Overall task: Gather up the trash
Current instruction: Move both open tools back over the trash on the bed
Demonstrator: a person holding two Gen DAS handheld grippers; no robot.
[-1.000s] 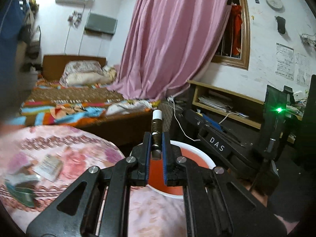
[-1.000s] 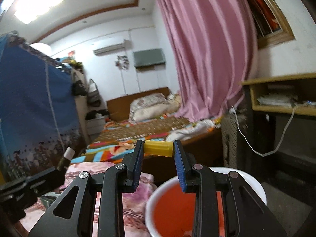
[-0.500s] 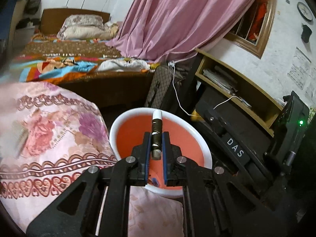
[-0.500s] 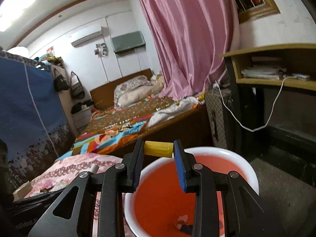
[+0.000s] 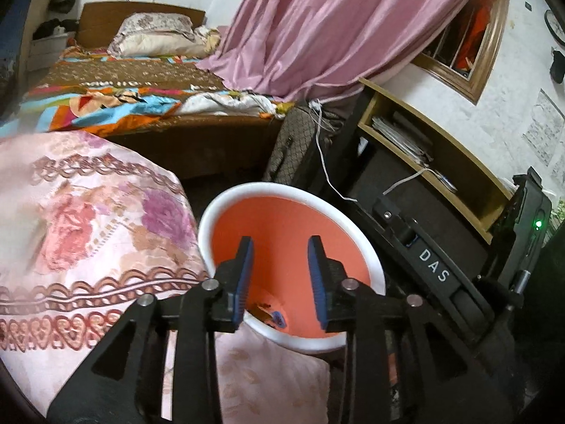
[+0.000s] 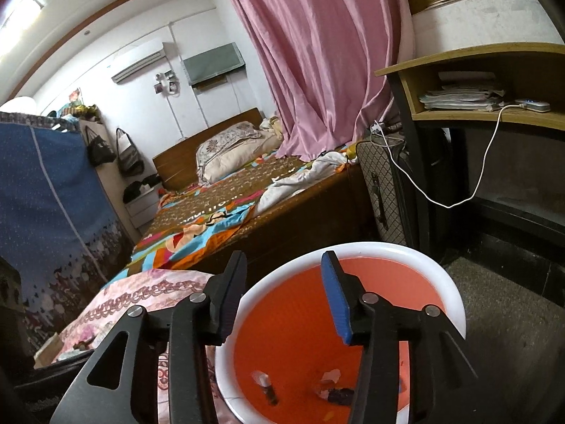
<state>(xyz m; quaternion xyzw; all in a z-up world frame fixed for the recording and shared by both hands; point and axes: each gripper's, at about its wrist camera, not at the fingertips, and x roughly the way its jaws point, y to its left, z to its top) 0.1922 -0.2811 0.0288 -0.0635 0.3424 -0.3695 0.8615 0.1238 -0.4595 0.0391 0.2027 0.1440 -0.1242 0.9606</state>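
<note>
A round bin with an orange inside and a white rim (image 5: pixel 268 188) stands beside the table. My left gripper (image 5: pixel 280 243) hangs over its mouth; its jaws are opening and nothing is between them. My right gripper (image 6: pixel 284 261) hangs over the same bin (image 6: pixel 388 247), jaws also opening and empty. On the bin's floor lie a small brown tube with a white cap (image 6: pixel 265 387) and a few dark and pale scraps (image 6: pixel 332 388). In the left wrist view, some scraps (image 5: pixel 277 316) show low between the fingers.
A table under a pink floral cloth (image 5: pixel 88 233) touches the bin's left side. Beyond are a bed (image 6: pixel 219 198), a pink curtain (image 6: pixel 317 53), a quilted bag (image 6: pixel 381 198) and a wooden shelf (image 6: pixel 487 116) with a white cable. A black housing marked DAS (image 5: pixel 430 272) is right of the bin.
Both grippers tipped down over the bin and their jaws parted. The brown tube left the left jaws and the yellow piece left the right jaws; the tube now lies in the bin.
</note>
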